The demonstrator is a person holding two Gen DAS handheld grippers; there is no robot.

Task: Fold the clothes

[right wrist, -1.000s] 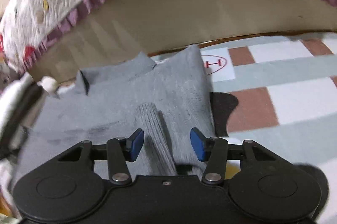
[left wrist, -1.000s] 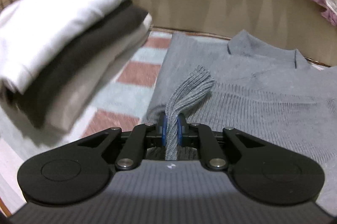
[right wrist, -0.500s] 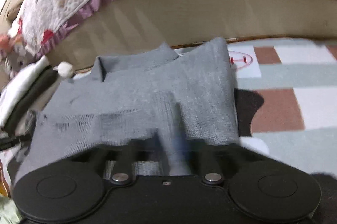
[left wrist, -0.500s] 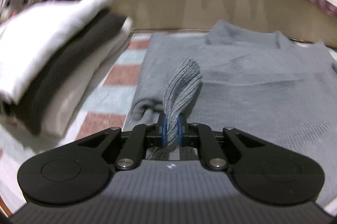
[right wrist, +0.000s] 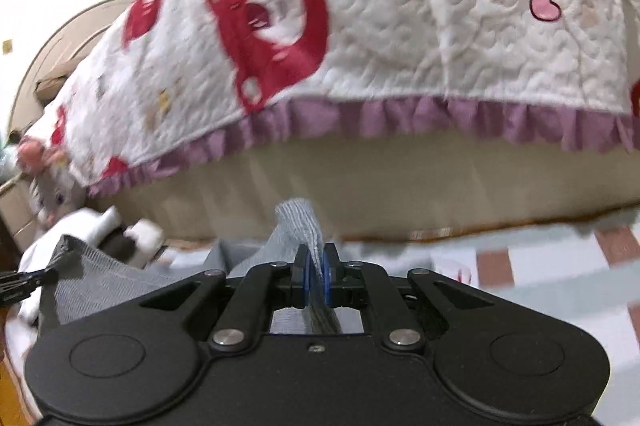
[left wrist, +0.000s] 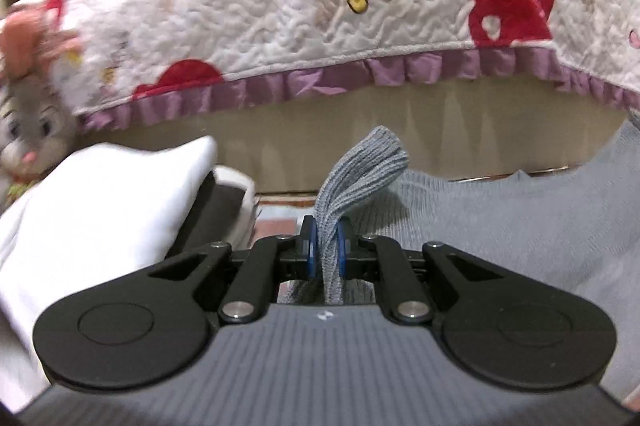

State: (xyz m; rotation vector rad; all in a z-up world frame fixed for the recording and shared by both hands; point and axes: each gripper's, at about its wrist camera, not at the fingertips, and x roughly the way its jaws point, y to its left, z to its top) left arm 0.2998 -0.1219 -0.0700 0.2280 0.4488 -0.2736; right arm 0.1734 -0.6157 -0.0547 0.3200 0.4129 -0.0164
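We see both the left gripper [left wrist: 325,253] and right gripper [right wrist: 316,276] as matte black linkages with silver pivot screws, blue fingertip pads and, apparently, ribbed grey housings.

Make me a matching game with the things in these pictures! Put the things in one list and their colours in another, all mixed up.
Things:
1. sweater
2. frill of the quilt
3. gripper pads
4. top garment of the folded pile

Colours:
A. blue
B. white
C. grey
D. purple

Pairs: 1-C, 2-D, 3-A, 4-B
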